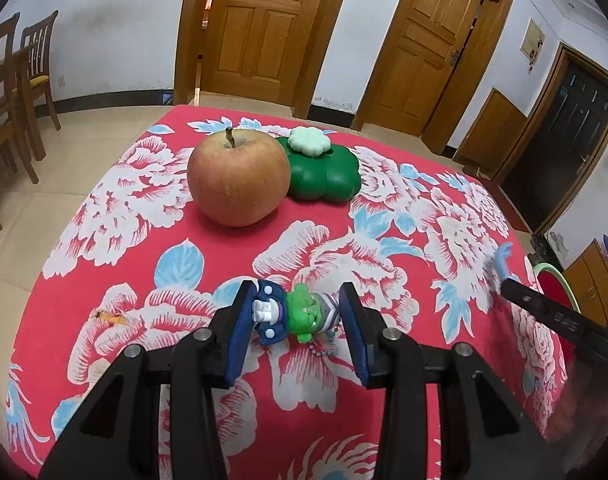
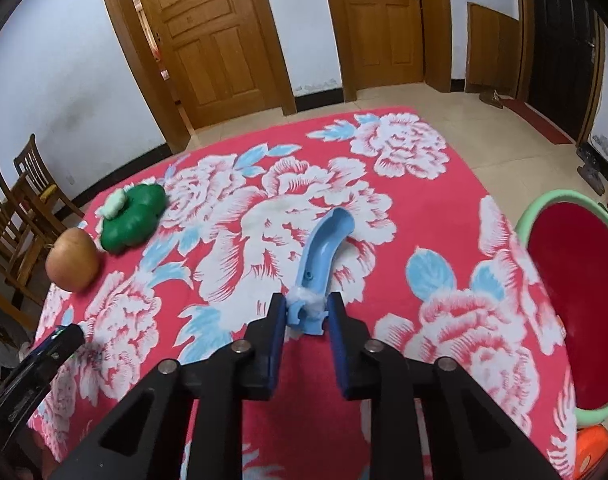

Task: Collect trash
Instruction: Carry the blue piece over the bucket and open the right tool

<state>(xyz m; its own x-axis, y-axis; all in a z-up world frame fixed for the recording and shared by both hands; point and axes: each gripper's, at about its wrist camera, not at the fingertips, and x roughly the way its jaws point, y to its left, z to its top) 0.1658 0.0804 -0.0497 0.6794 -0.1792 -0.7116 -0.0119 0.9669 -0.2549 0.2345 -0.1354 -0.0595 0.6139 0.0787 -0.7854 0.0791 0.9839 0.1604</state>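
Left gripper (image 1: 295,312) clamped on one small green toy (image 1: 304,312), right gripper (image 2: 304,312) squeezing one blue plastic piece (image 2: 318,256) on the flowered cloth (image 2: 404,152), one apple (image 1: 237,178), one green lid (image 1: 324,172), one red bin (image 2: 576,312), no readable writing.

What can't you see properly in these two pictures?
- Red bin: the right wrist view's edge cuts it off, its bottom unseen.
- Orange thing below the bin: mostly cropped, unidentifiable.
- Toy figure: the left hand-held gripper hides its ends.
- Blue plastic piece: lower end sits between the right hand-held gripper fingers.
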